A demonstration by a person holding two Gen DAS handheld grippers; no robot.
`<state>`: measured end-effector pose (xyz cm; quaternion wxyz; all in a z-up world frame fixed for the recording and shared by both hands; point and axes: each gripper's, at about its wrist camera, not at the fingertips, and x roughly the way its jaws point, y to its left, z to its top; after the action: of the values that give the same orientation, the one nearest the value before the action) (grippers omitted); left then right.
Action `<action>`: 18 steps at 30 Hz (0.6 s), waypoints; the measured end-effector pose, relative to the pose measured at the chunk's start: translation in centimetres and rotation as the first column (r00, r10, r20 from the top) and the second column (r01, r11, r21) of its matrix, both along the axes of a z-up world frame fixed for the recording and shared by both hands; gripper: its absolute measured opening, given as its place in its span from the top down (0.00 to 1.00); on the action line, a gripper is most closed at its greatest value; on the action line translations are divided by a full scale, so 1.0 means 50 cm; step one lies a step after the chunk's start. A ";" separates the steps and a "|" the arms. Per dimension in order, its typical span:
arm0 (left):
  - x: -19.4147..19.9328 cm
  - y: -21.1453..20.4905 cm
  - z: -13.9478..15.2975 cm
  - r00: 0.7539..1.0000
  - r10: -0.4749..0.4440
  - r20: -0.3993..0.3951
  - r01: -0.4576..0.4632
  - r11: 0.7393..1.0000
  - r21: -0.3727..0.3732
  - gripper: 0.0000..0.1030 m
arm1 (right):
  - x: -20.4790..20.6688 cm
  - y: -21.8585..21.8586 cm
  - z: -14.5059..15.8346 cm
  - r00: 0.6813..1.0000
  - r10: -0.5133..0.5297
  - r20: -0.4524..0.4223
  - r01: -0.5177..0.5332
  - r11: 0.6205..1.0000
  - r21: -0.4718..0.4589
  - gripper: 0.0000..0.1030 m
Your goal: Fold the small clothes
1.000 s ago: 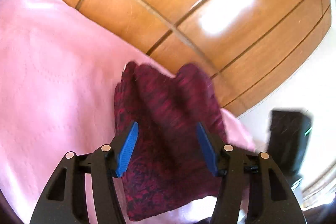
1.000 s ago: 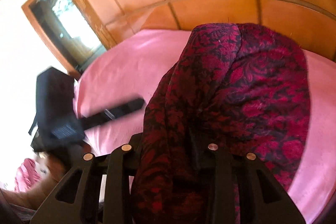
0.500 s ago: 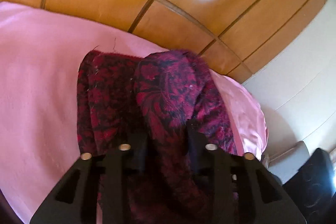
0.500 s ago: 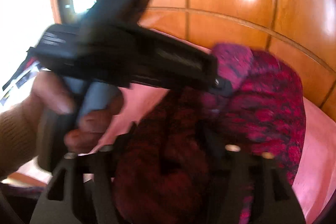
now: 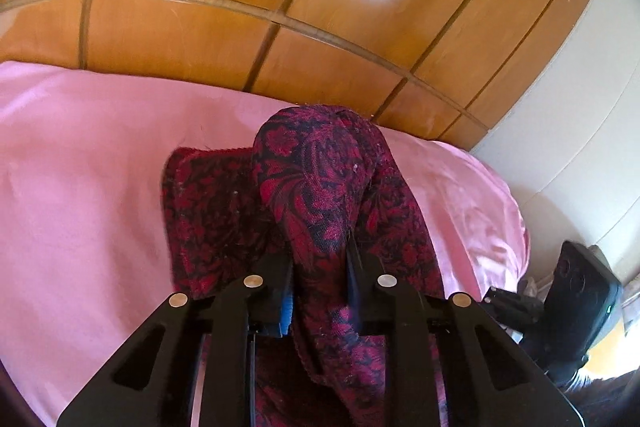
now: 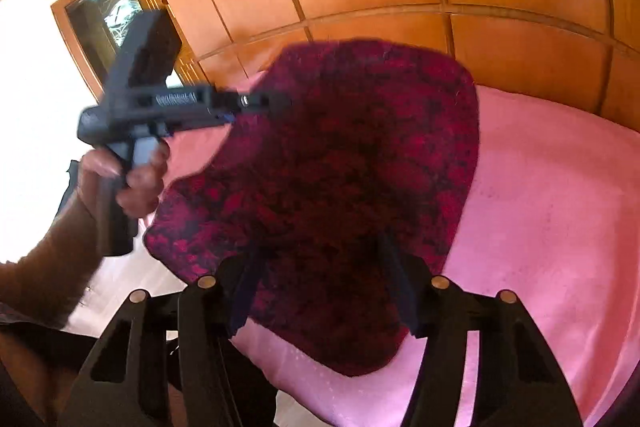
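Note:
A dark red cloth (image 5: 320, 179) with a black flower pattern lies on a pink bed sheet (image 5: 80, 187). My left gripper (image 5: 320, 255) has a bunched fold of it between its blue pads, and the jaws are closing on it. The fold is raised off the sheet and drapes down over the fingers. In the right wrist view the left gripper (image 6: 276, 103) holds the cloth (image 6: 360, 147) at its far left edge, with a hand (image 6: 132, 167) on the handle. My right gripper (image 6: 320, 247) hovers over the near part of the cloth. Its fingers stand apart, closing, and press on nothing.
A glossy wooden panelled wall (image 5: 240, 7) runs behind the bed. The sheet (image 6: 540, 207) spreads out to the right of the cloth. A dark framed glass panel (image 6: 108, 11) sits at the far left, beside bright light. The bed's edge drops off near the bottom left.
The left gripper went from open above the cloth to shut on a fold and lifted it. The right gripper let go of the cloth, opened and pulled back.

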<state>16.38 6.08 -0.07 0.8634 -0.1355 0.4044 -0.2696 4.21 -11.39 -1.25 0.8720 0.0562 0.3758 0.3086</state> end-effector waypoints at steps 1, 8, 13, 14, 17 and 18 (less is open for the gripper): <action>-0.004 0.011 0.001 1.000 0.016 0.007 -0.016 1.000 0.020 0.81 | -0.002 0.023 0.000 1.000 0.008 0.022 -0.007 1.000 -0.017 0.44; -0.020 0.069 -0.107 0.976 0.196 -0.095 -0.185 0.976 0.111 0.74 | 0.026 0.126 -0.043 0.994 0.068 0.086 -0.055 0.987 -0.152 0.34; -0.041 0.051 -0.110 0.953 0.302 -0.013 -0.294 0.938 0.183 0.49 | 0.017 0.161 -0.066 0.980 0.122 0.159 -0.075 0.958 -0.276 0.16; -0.044 0.043 -0.107 0.953 0.302 0.005 -0.297 0.935 0.193 0.49 | 0.019 0.160 -0.063 0.980 0.134 0.149 -0.090 0.959 -0.269 0.14; -0.048 0.031 -0.100 0.955 0.295 0.040 -0.296 0.930 0.219 0.49 | 0.036 0.099 -0.029 0.980 0.184 0.070 -0.171 0.972 -0.158 0.09; -0.048 0.030 -0.101 0.954 0.295 0.048 -0.298 0.927 0.226 0.49 | 0.047 0.071 -0.010 0.983 0.179 0.045 -0.174 0.980 -0.091 0.05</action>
<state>14.00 7.57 -5.10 0.9066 -0.0922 0.4022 -0.0881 6.55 -7.86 -1.76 0.8525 -0.0236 0.3690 0.3696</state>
